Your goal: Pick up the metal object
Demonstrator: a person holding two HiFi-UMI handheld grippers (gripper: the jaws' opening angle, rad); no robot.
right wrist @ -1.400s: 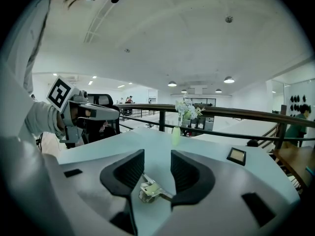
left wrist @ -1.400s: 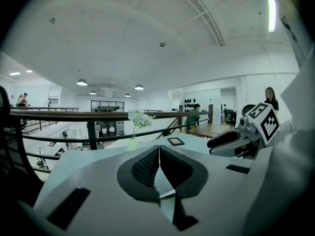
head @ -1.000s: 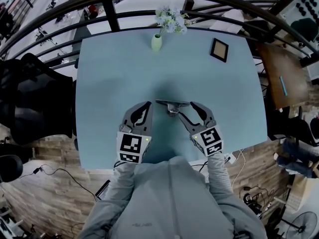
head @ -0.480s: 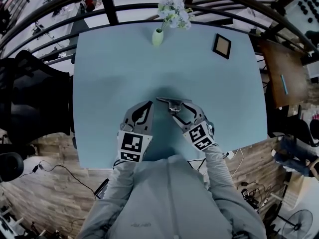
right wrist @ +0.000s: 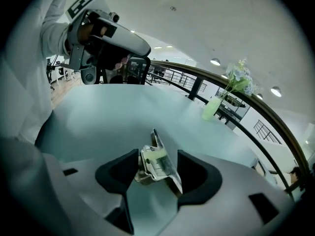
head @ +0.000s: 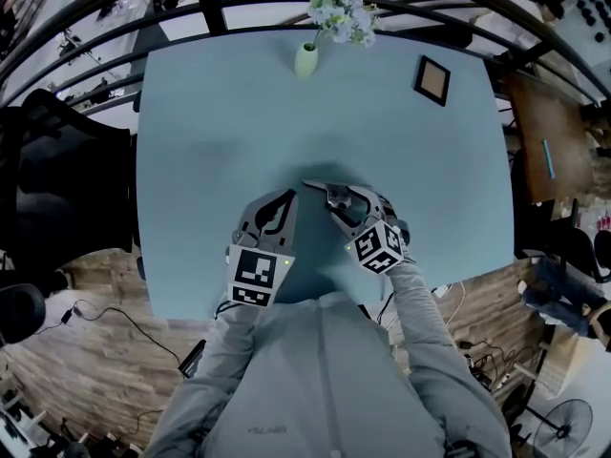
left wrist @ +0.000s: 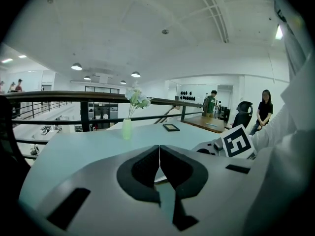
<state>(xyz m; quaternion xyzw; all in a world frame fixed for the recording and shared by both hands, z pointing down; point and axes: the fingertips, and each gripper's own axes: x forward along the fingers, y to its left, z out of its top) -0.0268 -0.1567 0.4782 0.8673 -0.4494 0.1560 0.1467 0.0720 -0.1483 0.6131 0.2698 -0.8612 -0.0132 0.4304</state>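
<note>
**Right tongs astride the metal object, not yet closed**

We find the metal object (head: 317, 184) lying flat on the bench (head: 220, 113), near the edge on our side and a little right of centre. The right tongs (head: 342, 200) are by far the nearer pair. They point steeply down at it, and their jaws, which have just been opening, stand wide apart with the object between them.

In the right gripper view the metal object (right wrist: 157, 163) fills most of the gap of the right tongs (right wrist: 157, 167). Its long, thin blade runs away from us, roughly along the line the tongs point, with a blockier clip-like part nearest the camera. One jaw sits just beside that part, but we see no squeeze on it, so nothing is held yet.

We judge that the coming move turns on this: the jaws face the object's narrow width, so closing should catch it across the short side.

The left tongs (head: 284, 200) rest just left of the object. In their own view the left tongs (left wrist: 159, 151) have jaws together with nothing between them.
</note>
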